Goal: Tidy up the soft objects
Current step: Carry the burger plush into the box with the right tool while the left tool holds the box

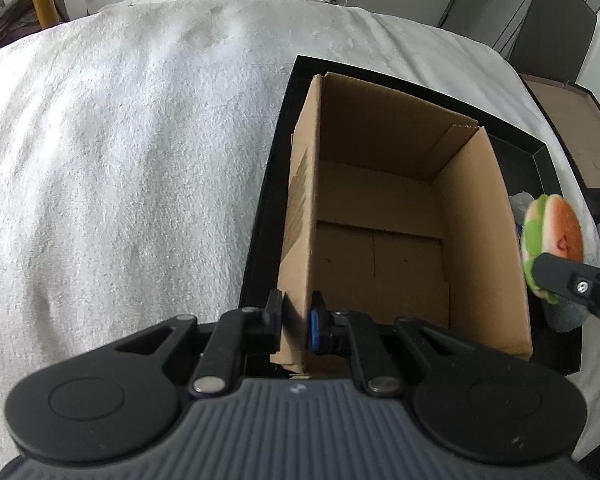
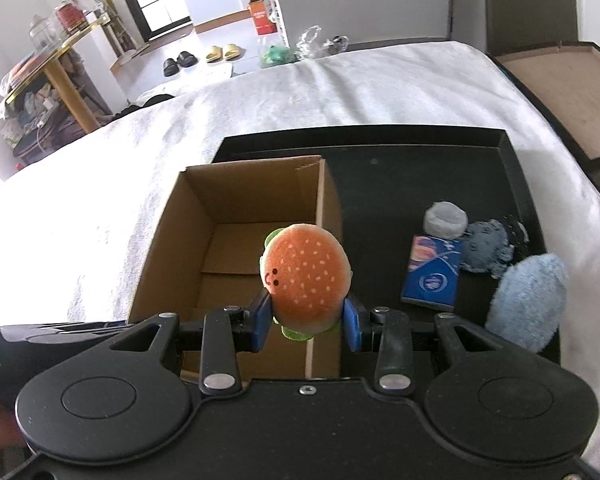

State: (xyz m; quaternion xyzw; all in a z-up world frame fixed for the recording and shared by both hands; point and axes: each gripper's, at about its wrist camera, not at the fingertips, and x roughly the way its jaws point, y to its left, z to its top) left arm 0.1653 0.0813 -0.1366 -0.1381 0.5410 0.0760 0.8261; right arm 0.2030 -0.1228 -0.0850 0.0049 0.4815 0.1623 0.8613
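Note:
An open cardboard box (image 1: pixel 380 208) stands in a black tray (image 1: pixel 268 184) on a white-covered bed; its inside is bare. My left gripper (image 1: pixel 296 322) is shut on the box's near-left wall. My right gripper (image 2: pixel 307 320) is shut on a plush hamburger (image 2: pixel 306 276) with an orange bun and green lettuce, held over the box's (image 2: pixel 228 248) near-right corner. The hamburger also shows at the right edge of the left wrist view (image 1: pixel 552 236). On the tray (image 2: pixel 420 168) lie a light blue plush (image 2: pixel 526 300), a dark blue fuzzy item (image 2: pixel 486 248), a grey-white round item (image 2: pixel 446 219) and a blue packet (image 2: pixel 432 276).
The white blanket (image 1: pixel 120 160) spreads left of the tray. A wooden-bottomed tray (image 2: pixel 568 96) sits off the bed at right. Slippers (image 2: pixel 204 56), plastic bags (image 2: pixel 312 44) and a shelf (image 2: pixel 48 80) stand on the floor beyond the bed.

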